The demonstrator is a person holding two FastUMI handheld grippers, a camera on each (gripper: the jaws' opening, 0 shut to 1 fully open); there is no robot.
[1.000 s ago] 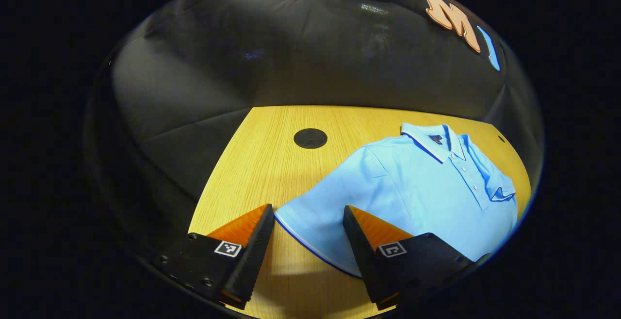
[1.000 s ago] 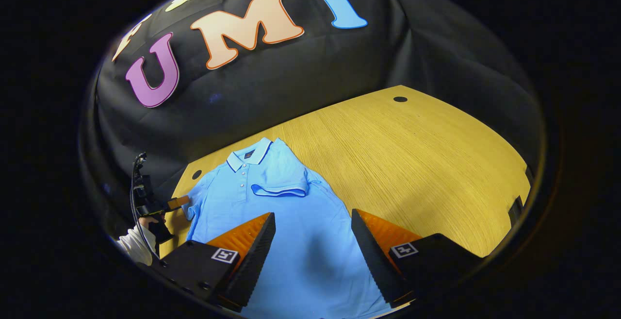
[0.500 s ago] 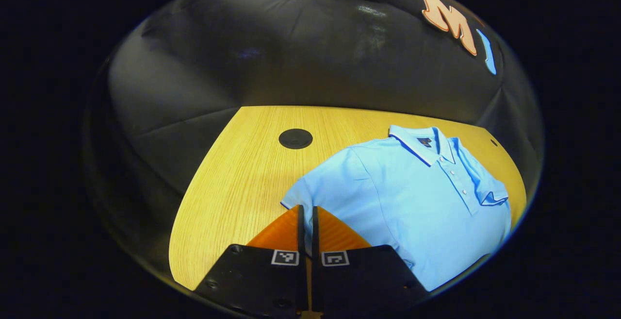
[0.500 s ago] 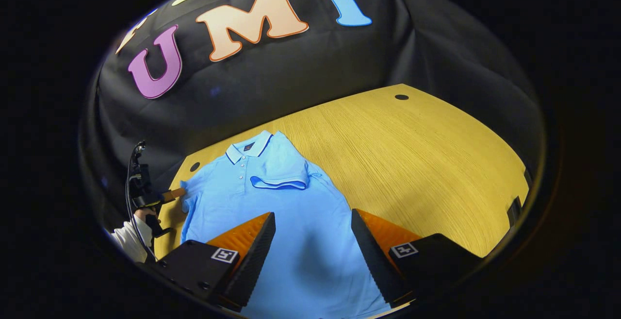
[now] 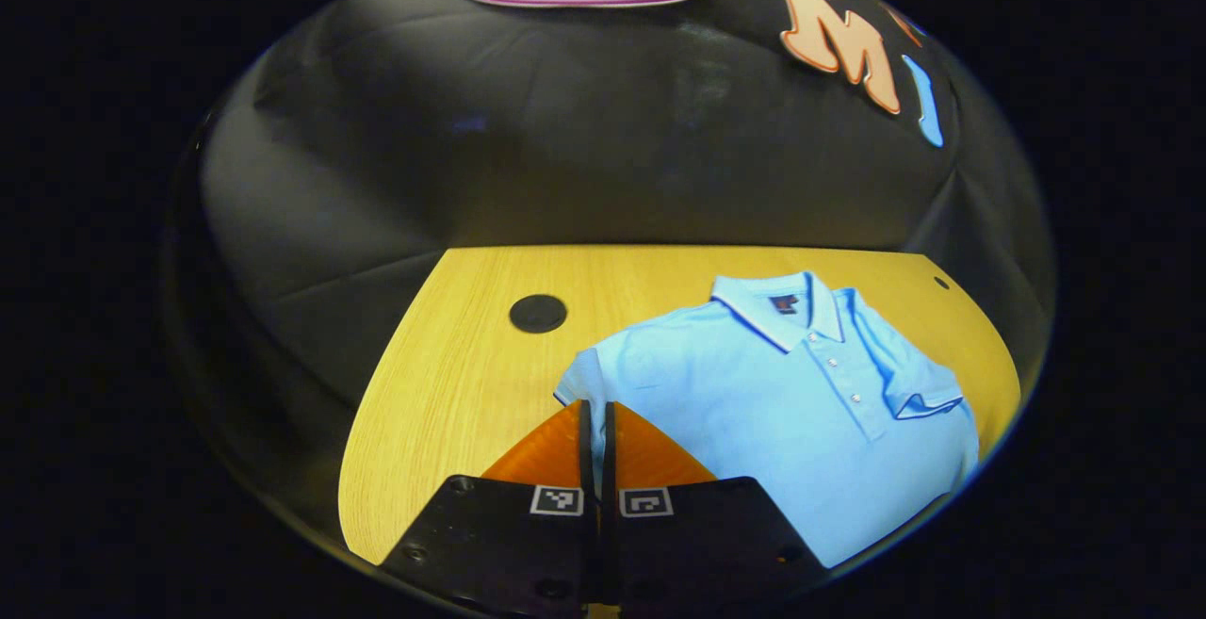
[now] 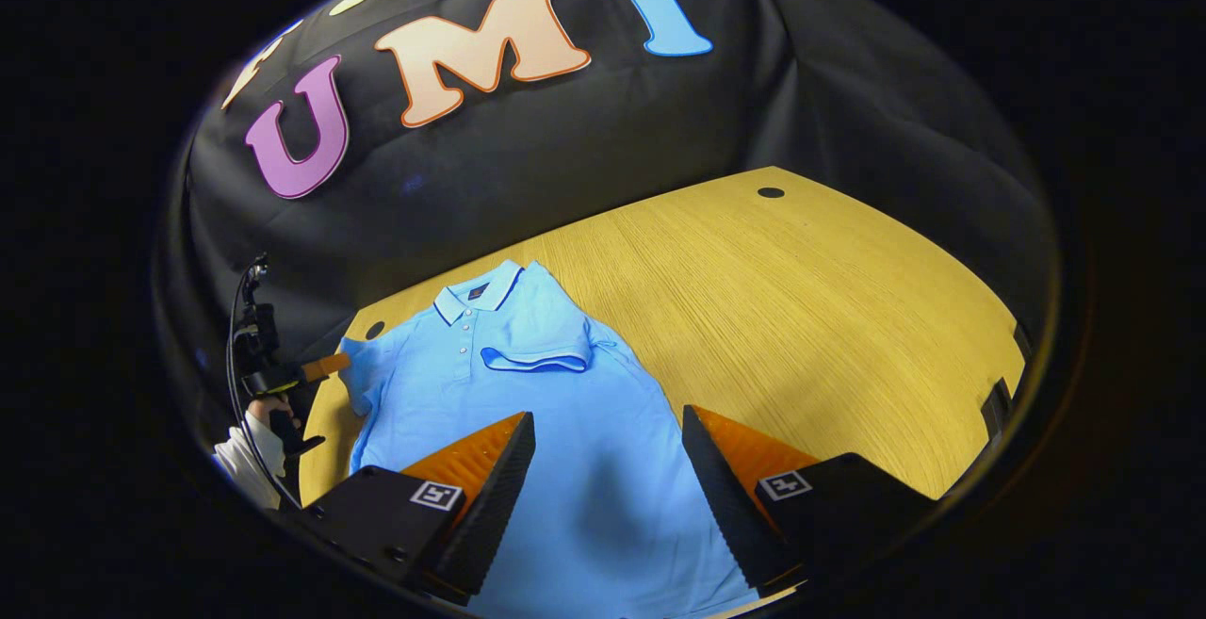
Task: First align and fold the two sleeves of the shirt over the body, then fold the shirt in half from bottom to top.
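In the left gripper view the left tool (image 5: 594, 412) has its two fingers drawn together with barely a slit between them, pinching the edge of the shirt's near sleeve (image 5: 577, 385), which is raised a little off the yellow wooden bench (image 5: 443, 383). Beyond the tips the light blue polo shirt (image 5: 782, 393) lies flat on its back, collar (image 5: 780, 301) toward the far edge of the bench, its button placket running down the chest. The other sleeve (image 5: 919, 393) is already folded in over the body. A round black grommet (image 5: 538, 314) sits in the bench just past the held sleeve. In the right gripper view the right tool (image 6: 608, 468) hangs with its fingers spread wide, gripping nothing, above the lower body of the shirt. Farther off in that view, the left tool meets the sleeve at the bench's edge, held by a hand (image 6: 267, 409) in a white cuff.
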